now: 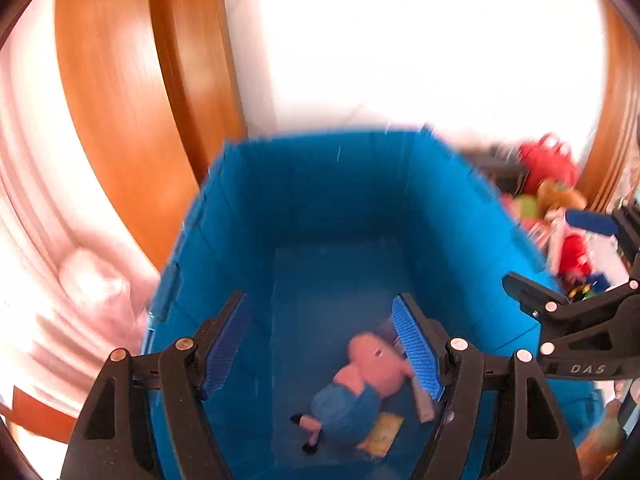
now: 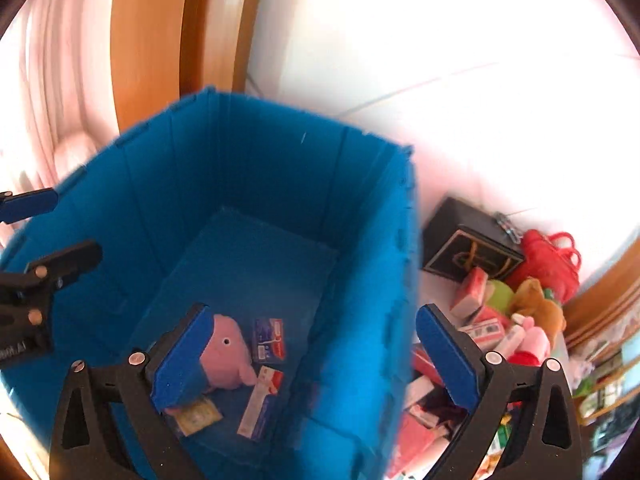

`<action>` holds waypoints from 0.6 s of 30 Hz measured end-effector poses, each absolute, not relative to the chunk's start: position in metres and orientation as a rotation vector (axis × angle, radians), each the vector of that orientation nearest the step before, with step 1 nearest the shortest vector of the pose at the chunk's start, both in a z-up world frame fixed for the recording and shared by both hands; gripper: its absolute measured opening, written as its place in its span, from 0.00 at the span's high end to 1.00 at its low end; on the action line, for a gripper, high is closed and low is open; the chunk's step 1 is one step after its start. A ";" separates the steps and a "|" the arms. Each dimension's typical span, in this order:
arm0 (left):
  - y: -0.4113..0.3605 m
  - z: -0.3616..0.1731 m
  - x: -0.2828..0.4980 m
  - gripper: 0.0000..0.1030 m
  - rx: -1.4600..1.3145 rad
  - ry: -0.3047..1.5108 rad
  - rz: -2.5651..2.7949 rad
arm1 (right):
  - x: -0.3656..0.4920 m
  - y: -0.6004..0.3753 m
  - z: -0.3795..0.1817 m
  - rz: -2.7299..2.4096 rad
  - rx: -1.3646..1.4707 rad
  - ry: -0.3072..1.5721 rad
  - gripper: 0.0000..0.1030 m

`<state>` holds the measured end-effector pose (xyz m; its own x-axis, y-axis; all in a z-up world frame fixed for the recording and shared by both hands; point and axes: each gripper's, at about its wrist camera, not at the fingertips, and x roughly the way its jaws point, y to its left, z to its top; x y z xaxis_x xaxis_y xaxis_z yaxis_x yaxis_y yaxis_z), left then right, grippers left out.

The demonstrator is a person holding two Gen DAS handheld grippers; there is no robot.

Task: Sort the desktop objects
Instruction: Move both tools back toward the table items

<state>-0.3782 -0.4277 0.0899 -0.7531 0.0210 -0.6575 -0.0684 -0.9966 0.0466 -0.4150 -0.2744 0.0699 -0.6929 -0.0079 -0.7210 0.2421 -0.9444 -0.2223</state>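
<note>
- In the blue bin (image 2: 248,184) I see the pink plush (image 2: 228,354) and some small boxes.
- My left gripper (image 1: 320,356) and right gripper (image 2: 316,360) stand wide, holding nothing.
- A pile of toys and boxes (image 2: 500,320) beside the bin is left.

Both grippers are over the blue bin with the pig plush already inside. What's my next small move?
Probably swing the right gripper, open and empty, toward the toy pile beside the blue bin for the next pick: the pig plush already lies on the bin floor.

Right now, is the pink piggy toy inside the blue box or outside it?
Inside. The pink plush pig lies on the floor of the blue bin, beside small packets, with neither gripper touching it.
</note>
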 end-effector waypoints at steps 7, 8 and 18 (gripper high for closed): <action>-0.381 0.110 -0.314 0.24 -0.760 0.060 2.910 | -0.333 -0.194 0.087 -2.883 1.051 0.236 0.00; -0.370 0.112 -0.305 0.24 -0.709 0.061 2.897 | -0.320 -0.178 0.087 -2.917 1.048 0.210 0.00; -0.262 0.115 -0.253 0.16 -0.576 0.061 2.751 | -0.237 -0.037 0.060 -3.117 1.111 0.025 0.00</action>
